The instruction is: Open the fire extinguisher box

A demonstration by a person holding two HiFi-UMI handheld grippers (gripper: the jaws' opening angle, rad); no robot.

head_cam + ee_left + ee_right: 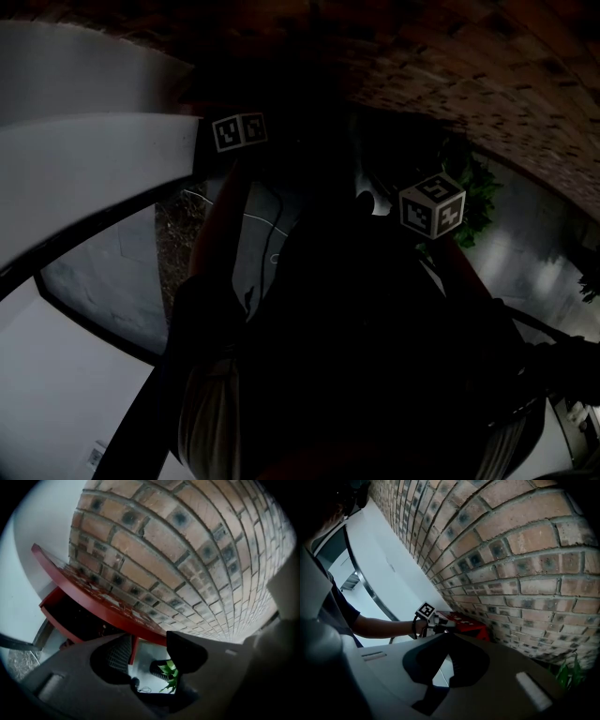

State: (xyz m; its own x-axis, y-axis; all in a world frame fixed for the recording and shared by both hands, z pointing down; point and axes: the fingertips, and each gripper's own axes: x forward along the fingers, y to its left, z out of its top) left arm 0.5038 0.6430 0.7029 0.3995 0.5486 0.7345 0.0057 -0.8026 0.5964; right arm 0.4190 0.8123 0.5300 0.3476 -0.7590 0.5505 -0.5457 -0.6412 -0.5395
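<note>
1. Left gripper (149, 648): I am reading its jaws as standing apart at a moderate gap. Pale floor, a green plant (169, 672) and its black pot (157, 669) are showing through the gap. A red edge of the fire extinguisher box (58, 620) is showing just beside the left-hand jaw. I cannot tell whether the jaw is touching it. Nothing is being clamped.

2. Right gripper (445, 638): its jaw tips are meeting, with only a thin pale wedge behind them. It is holding nothing and is hanging well apart from the box.

3. Box: it is sitting low against the brick wall (187, 550). Its door (108, 604) is standing swung out from the box, and the dark inside is lying open below the door.

4. Writing: pale marks are running along the door, too small and blurred for me to read.

5. Views:
- The left gripper view is showing the open inside of the box.
- The right gripper view is showing the box from the side. The left gripper is right at the box, with its marker cube (425, 611) above and a bare forearm (377, 627) behind it.
- The head view is very dark. The two marker cubes are showing clearly, but I cannot make out the box there.
</note>
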